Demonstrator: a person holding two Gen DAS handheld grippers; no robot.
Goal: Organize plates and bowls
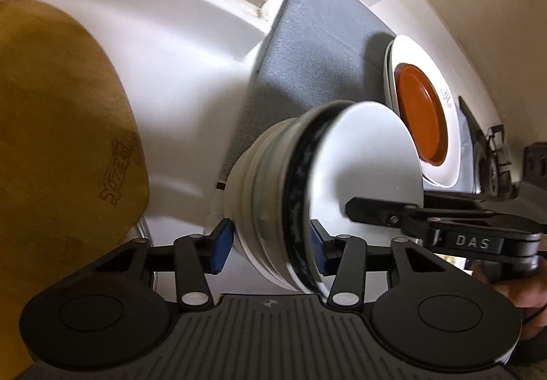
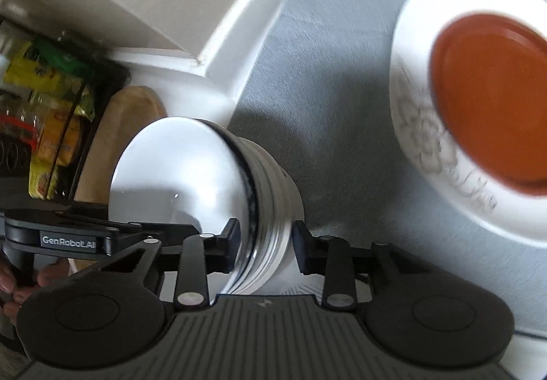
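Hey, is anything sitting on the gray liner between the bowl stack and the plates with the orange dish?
Nothing visible. Bare gray liner separates the bowl stack, straddled by both grippers, from the plates carrying the orange dish.

White bowls (image 1: 369,154), dark-patterned rim; orange plate (image 1: 422,117); grey mat (image 1: 318,48).

Background: white cabinet walls (image 1: 164,48), grey textured shelf liner (image 2: 335,99), wooden board (image 1: 58,140), shelf of yellow packets (image 2: 51,127).
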